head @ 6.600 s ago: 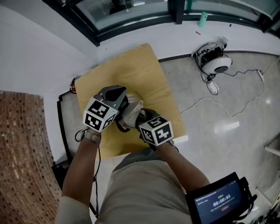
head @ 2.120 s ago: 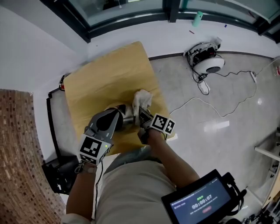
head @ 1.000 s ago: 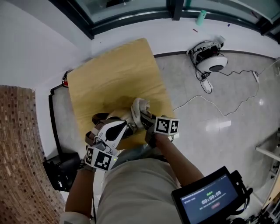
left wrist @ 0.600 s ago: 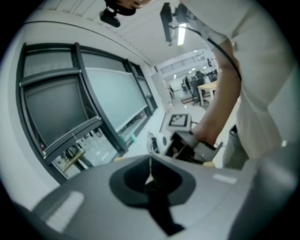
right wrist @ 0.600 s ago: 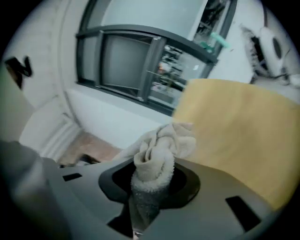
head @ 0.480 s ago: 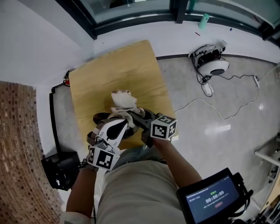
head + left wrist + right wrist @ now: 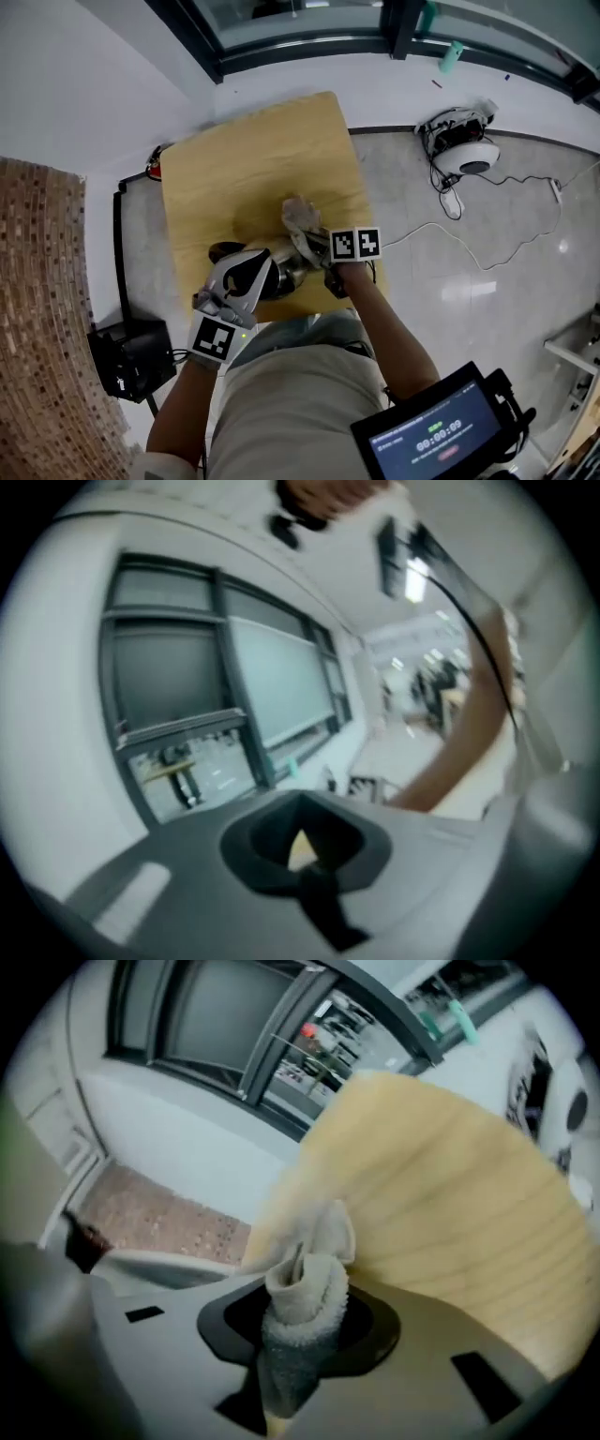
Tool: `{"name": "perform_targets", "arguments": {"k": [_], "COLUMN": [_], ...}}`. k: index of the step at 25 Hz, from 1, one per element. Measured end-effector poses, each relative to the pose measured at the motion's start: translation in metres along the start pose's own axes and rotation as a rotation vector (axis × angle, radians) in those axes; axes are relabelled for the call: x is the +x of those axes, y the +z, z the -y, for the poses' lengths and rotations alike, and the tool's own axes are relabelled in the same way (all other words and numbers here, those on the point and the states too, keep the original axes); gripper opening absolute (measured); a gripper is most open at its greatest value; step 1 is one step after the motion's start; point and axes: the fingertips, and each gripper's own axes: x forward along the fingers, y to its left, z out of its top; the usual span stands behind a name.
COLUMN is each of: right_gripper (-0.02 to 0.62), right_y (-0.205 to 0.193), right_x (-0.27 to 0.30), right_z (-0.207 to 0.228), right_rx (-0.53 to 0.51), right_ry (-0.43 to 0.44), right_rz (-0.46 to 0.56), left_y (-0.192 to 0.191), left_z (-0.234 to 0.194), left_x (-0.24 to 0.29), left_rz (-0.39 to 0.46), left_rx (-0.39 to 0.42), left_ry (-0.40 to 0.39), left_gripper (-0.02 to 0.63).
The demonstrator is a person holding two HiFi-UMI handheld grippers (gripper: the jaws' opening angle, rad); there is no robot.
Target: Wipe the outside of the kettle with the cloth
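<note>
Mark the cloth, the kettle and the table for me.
cloth [image 7: 305, 1302]: right gripper view, on its rolled, fluffy middle.
kettle [image 7: 289, 267]: head view, on its shiny metal side.
table [image 7: 246, 159]: head view, on bare wood at the far half.

— Cloth texture?
— I read terry on the cloth: looped, nubbly, matt, off-white.
— Rest?
— Tabletop is pale wood, smooth, satin grain. Kettle body looks like dull-sheen metal. Right gripper shell is matt grey plastic. Floor is glossy tile, wall rough brick.
</note>
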Motion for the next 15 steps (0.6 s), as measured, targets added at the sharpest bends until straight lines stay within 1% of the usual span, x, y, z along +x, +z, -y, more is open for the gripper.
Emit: {"name": "perform_targets", "arguments": {"k": [1, 2, 3, 4, 5, 6, 7, 8, 9, 10, 11, 12, 15], "right_gripper": [0.118, 0.118, 0.118, 0.118, 0.118, 0.118, 0.118, 0.118, 0.118, 0.118, 0.118, 0.118, 0.118], "right_y": [-0.003, -0.004, -0.003, -0.003, -0.005, -0.010, -0.017, -0.024, -0.031, -0.038, -0.045, -0.051, -0.062], "right_x": [-0.011, -0.024, -0.037, -0.047, -0.054, -0.057, -0.057, -0.057, -0.056, -0.056, -0.056, -0.057, -0.062], "right_z": [-0.003, -0.018, -0.034, -0.046, -0.054, -0.057, -0.060, -0.063, -0.068, -0.076, -0.085, -0.095, -0.115], "right_rx": [-0.030, -0.039, 0.002, 0.080, 0.157, 0.208, 0.228, 0.231, 0.233, 0.238, 0.239, 0.232, 0.189], "right_ry": [-0.003, 0.045, 0.122, 0.201, 0.259, 0.288, 0.293, 0.291, 0.301, 0.327, 0.361, 0.394, 0.450], "right_rz": [0.013, 0.062, 0.134, 0.207, 0.260, 0.281, 0.273, 0.252, 0.229, 0.206, 0.180, 0.154, 0.091], "left_y": [0.004, -0.001, -0.019, -0.047, -0.077, -0.100, -0.116, -0.125, -0.130, -0.134, -0.135, -0.134, -0.123], "left_z": [-0.029, -0.058, -0.082, -0.096, -0.100, -0.098, -0.094, -0.092, -0.093, -0.095, -0.099, -0.102, -0.108], "left_x": [-0.023, -0.050, -0.078, -0.100, -0.110, -0.108, -0.100, -0.091, -0.084, -0.079, -0.076, -0.071, -0.046], "left_rz": [0.076, 0.148, 0.201, 0.230, 0.241, 0.245, 0.252, 0.268, 0.293, 0.322, 0.343, 0.349, 0.307], "left_rx": [-0.207, -0.437, -0.667, -0.876, -1.048, -1.178, -1.269, -1.331, -1.373, -1.400, -1.410, -1.399, -1.325], "left_ry": [0.144, 0.297, 0.431, 0.520, 0.548, 0.526, 0.486, 0.454, 0.439, 0.438, 0.433, 0.411, 0.277], "left_gripper": [-0.012, -0.012, -0.012, -0.014, -0.014, -0.014, -0.014, -0.014, -0.014, -0.014, -0.014, -0.014, -0.014]}}
